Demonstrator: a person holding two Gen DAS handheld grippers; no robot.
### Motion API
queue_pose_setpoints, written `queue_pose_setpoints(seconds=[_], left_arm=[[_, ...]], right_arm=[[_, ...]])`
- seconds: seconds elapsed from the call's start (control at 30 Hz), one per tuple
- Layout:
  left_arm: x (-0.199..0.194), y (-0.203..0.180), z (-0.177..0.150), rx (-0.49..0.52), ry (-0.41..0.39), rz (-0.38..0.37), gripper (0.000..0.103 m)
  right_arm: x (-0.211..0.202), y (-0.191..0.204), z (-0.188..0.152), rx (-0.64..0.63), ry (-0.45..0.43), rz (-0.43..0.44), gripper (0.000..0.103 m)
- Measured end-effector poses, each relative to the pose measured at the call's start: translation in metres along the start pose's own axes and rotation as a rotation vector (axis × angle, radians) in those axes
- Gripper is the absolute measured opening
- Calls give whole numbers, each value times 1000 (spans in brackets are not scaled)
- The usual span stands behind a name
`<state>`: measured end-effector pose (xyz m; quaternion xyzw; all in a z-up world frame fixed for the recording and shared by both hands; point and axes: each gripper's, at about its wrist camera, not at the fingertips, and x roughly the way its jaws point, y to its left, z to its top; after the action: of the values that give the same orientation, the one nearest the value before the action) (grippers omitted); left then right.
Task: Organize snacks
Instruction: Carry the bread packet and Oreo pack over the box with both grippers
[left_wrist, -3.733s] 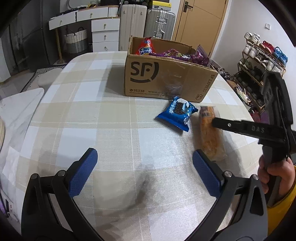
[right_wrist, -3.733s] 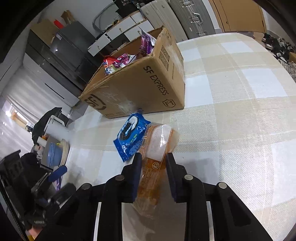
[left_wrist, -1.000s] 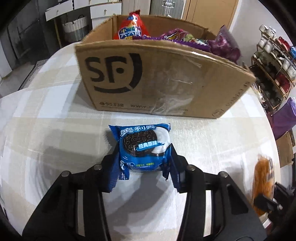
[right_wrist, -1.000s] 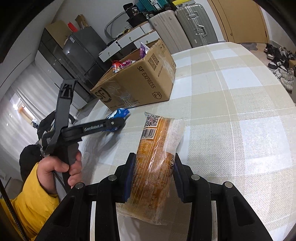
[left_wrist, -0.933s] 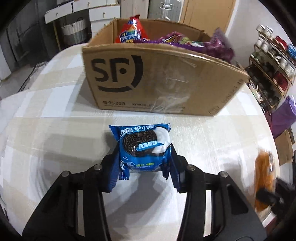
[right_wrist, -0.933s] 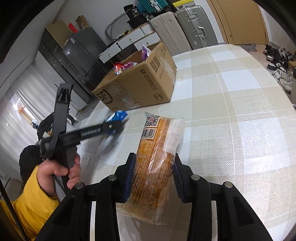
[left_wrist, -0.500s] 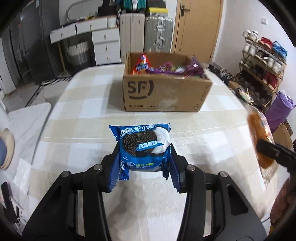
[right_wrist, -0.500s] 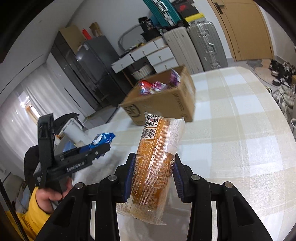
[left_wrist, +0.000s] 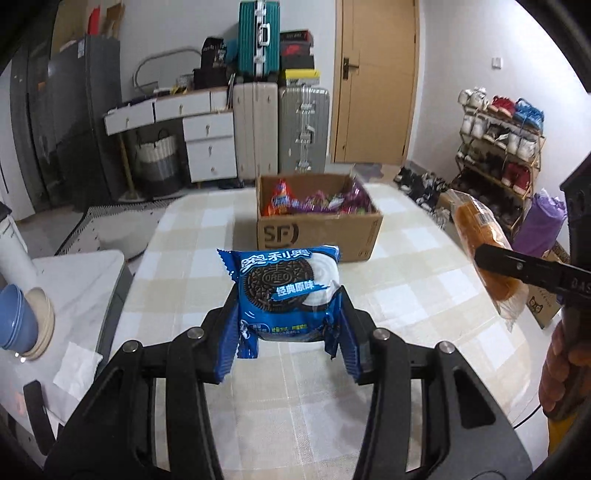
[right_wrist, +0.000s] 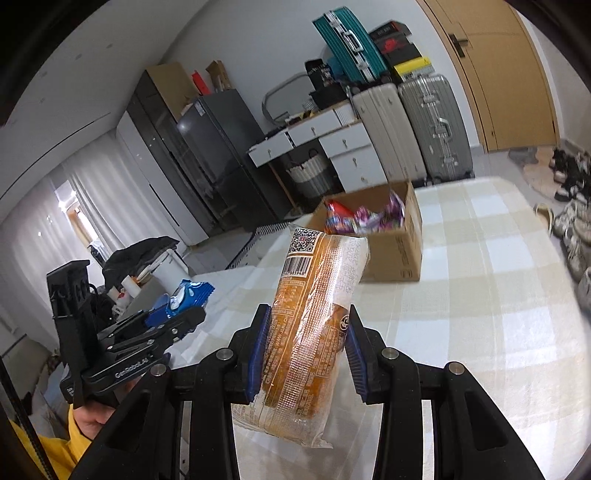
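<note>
Both snack packs held in the air, box ahead

The left gripper (left_wrist: 288, 325) has its jaws clamped on the lower sides of the cookie pack (left_wrist: 286, 291); the right gripper (right_wrist: 303, 354) has its jaws clamped across the middle of the bread pack (right_wrist: 312, 317). Both hang above the desk (left_wrist: 406, 280), with the cardboard box (left_wrist: 317, 229) of snacks well ahead of the jaws. Both packs look light, slick and soft; the cookies would likely crack and the bread squash under a hard squeeze, so a gentle mid-body hold suits them.
</note>
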<state>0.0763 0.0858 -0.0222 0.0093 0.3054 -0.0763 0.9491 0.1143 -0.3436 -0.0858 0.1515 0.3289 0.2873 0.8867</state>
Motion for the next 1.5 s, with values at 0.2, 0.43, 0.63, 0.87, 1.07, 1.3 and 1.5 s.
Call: queue_pose_setpoints(seconds=[0.2,0.43,0.63,0.87,1.07,1.3,1.5], left_arm=[[-36,7,21,18,-59,-11,43],[-52,17,50,56,-106,-3,43],[-33,21,86,78,-114,1,43],[29,24,131,83,-75,11,43],[115,23,157,63,7,-22,44],[207,16,165,37,96,-72,44],[258,13,166,7,149,-91,44]], right_arm=[[-8,20,29,-45,-51,14,38],[-7,26,68,-62,-90,20,38],[6,19,102,-55,-95,30,38],[38,8,146,-49,-81,38,38],[80,-11,175,-18,-32,21,38],[130,-39,196,15,37,-10,38],[165,-58,200,34,91,-27,38]])
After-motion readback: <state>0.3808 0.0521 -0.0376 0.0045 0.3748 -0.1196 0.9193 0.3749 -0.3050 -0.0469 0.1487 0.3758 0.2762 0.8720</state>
